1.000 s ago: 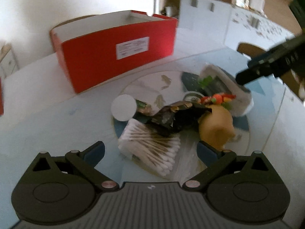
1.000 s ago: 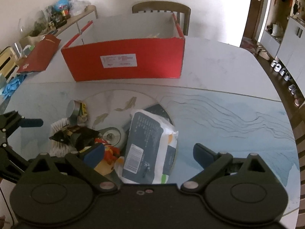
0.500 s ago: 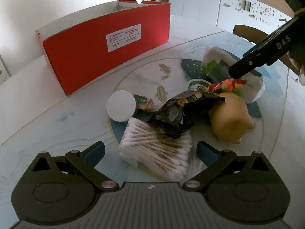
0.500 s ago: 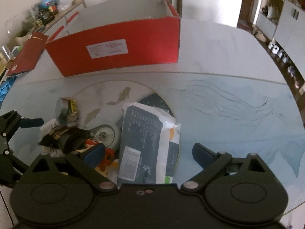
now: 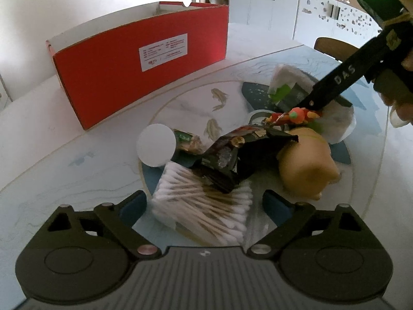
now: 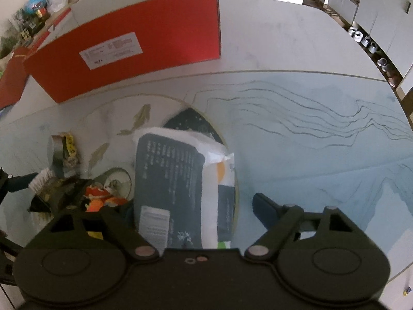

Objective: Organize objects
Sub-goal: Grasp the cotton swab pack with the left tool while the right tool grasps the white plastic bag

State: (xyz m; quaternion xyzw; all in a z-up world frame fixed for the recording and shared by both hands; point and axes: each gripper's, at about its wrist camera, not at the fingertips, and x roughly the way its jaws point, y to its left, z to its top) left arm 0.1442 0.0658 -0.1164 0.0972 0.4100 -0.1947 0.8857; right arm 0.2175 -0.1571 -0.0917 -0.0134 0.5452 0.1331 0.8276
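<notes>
Directly between the open left claw, cotton swabs.

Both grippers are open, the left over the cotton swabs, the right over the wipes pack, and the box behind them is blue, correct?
Not quite: the box is red, as the left wrist view shows. The rest holds: left gripper over the cotton swabs, right gripper over the wipes pack.

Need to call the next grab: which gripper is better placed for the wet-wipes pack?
Right. The right gripper is open with the wet-wipes pack lying between its fingers. The left gripper, also open, frames the cotton swabs, across the pile.
</notes>
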